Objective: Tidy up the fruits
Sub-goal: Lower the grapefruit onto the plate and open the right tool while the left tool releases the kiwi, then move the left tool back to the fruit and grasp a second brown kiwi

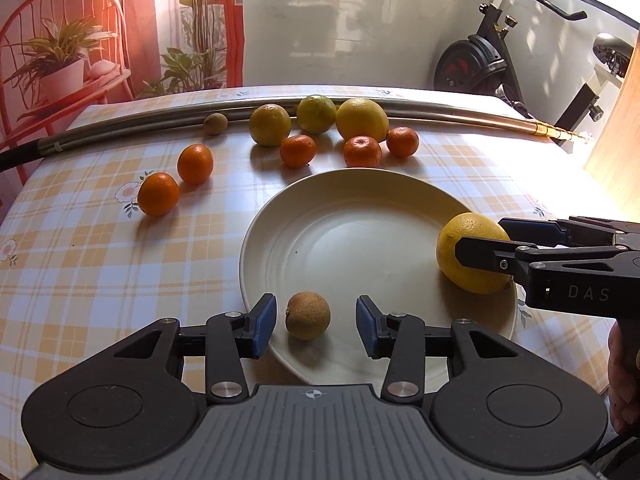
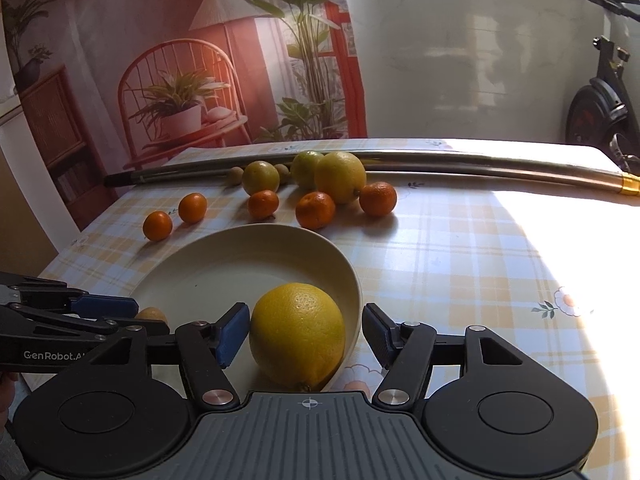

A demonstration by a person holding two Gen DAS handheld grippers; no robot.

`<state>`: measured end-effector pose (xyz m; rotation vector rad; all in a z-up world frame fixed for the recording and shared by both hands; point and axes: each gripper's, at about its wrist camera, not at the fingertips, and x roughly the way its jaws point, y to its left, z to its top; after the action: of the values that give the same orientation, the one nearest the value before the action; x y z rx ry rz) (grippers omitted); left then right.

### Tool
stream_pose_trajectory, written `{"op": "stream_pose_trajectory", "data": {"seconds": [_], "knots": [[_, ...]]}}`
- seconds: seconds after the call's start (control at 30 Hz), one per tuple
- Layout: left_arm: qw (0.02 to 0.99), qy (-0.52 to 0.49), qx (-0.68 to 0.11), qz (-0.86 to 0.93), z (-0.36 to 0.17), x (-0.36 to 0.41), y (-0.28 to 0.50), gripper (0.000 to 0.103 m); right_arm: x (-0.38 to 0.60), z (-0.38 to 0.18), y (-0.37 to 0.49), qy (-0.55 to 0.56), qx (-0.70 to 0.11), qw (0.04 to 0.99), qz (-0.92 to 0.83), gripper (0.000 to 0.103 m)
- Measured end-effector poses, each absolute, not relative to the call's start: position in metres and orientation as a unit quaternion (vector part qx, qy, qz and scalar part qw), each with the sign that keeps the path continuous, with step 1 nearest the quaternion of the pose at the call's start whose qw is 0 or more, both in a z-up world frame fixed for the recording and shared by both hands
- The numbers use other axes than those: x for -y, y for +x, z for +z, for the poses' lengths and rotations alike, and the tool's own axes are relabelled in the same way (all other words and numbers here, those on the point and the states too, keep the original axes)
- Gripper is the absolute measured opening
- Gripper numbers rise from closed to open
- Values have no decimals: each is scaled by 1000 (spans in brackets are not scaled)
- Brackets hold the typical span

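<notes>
1. Left gripper (image 1: pixel 316 326), bottom centre of the left wrist view: jaws spread apart, blue pads clear on both sides of a small brown fruit (image 1: pixel 308 315). No contact visible.
2. That brown fruit sits inside the cream plate (image 1: pixel 360 208), near its lower rim.
3. Right gripper (image 2: pixel 302 334), bottom centre of the right wrist view: jaws wide, straddling a large yellow citrus (image 2: pixel 298 334). The left pad is just beside or touching the fruit; the right pad is apart from it, outside the plate rim.
4. The yellow citrus rests in the plate against its right-hand wall.
5. Loose fruit in the upper middle of the left view, on the checked tablecloth (image 1: pixel 100 264): five mandarins, two at left (image 1: pixel 158 193), three nearer the plate (image 1: pixel 362 151).
6. Behind them are three yellow-green citrus (image 1: pixel 270 125) and another small brown fruit (image 1: pixel 215 123), close to the metal tube (image 1: pixel 140 130) lying across the far table edge.
7. An exercise bike (image 1: pixel 492 60) stands at upper right, beyond the table.
</notes>
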<state>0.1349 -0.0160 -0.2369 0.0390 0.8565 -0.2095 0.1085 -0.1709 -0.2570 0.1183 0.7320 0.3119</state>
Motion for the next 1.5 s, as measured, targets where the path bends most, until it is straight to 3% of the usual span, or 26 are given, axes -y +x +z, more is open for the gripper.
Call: {"op": "stream_pose_trajectory", "data": {"seconds": [0.27, 0.7, 1.13, 1.5], "knots": [[904, 19, -414, -103, -237, 16, 135, 49, 172, -256, 110, 58, -357, 921, 144, 64], [915, 24, -392, -91, -231, 13, 131, 64, 175, -247, 104, 63, -329, 930, 151, 68], [926, 15, -370, -72, -221, -1, 132, 64, 178, -240, 103, 65, -311, 936, 150, 67], [935, -6, -354, -31, -191, -65, 153, 64, 185, -221, 132, 25, -284, 949, 137, 67]]}}
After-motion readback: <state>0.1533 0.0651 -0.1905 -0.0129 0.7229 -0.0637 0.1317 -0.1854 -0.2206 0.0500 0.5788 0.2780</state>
